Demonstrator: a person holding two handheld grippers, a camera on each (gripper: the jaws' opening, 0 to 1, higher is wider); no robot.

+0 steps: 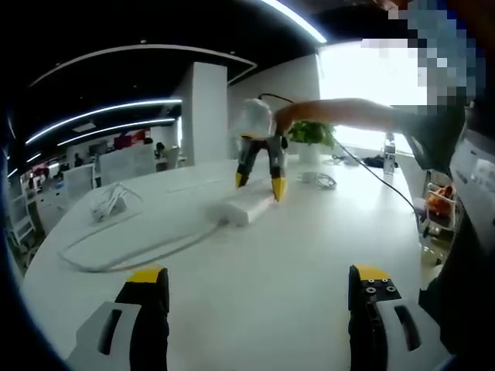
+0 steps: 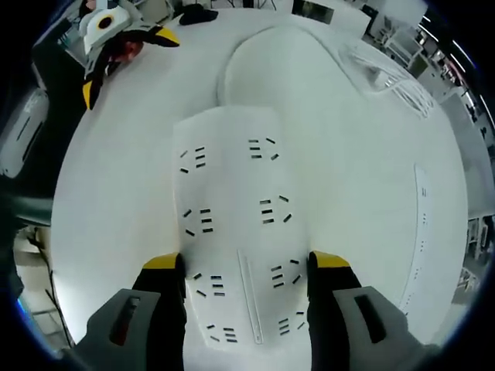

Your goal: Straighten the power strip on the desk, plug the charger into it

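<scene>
White tabletop (image 2: pixel 371 193) is occupied by the power strip (image 2: pixel 236 232), straddled lengthwise by the right gripper (image 2: pixel 246 267), jaws wide, unclosed; left gripper (image 1: pixel 259 282) is held open, empty, well apart

text: none legible | power strip (image 2: pixel 236 232): sockets only, no readable marking | signs: too blurred

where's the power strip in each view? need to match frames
Left gripper view: power strip sits centre, slightly above middle, on the white desk, under the right tool.
Right gripper view: power strip fills the centre, its near end between the tool's yellow-tipped jaws.
Shared landmark: the strip's white cable looping away.
</scene>
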